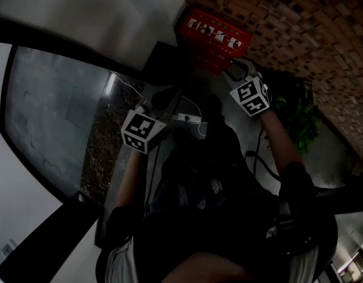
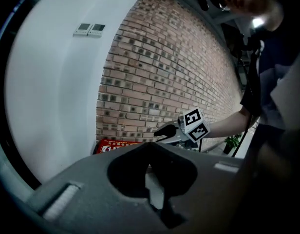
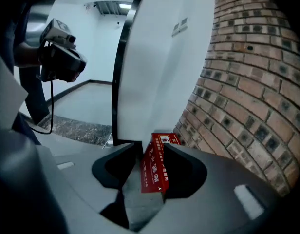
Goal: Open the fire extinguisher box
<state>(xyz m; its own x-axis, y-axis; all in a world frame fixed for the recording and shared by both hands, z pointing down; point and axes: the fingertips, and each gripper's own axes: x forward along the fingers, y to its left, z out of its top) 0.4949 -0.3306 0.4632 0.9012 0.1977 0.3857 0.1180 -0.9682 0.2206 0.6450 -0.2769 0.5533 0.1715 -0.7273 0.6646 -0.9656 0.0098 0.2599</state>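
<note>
The red fire extinguisher box (image 1: 214,37) stands on the floor against the brick wall (image 1: 299,34), white lettering on its top. My right gripper (image 1: 240,68) is at the box's near edge, its jaws spread. In the right gripper view the red box (image 3: 155,172) shows in the gap of the right gripper (image 3: 151,150), and the pads do not press on it. My left gripper (image 1: 165,97) hangs back to the left, apart from the box. In its own view the left gripper (image 2: 149,150) has its jaws together with nothing between them, and the box (image 2: 116,145) lies beyond.
A white wall (image 2: 52,96) meets the brick wall at the corner behind the box. A white power strip (image 1: 187,118) with a cable lies on the grey floor. A green potted plant (image 1: 299,122) stands to the right. A dark-framed glass panel (image 1: 52,111) runs along the left.
</note>
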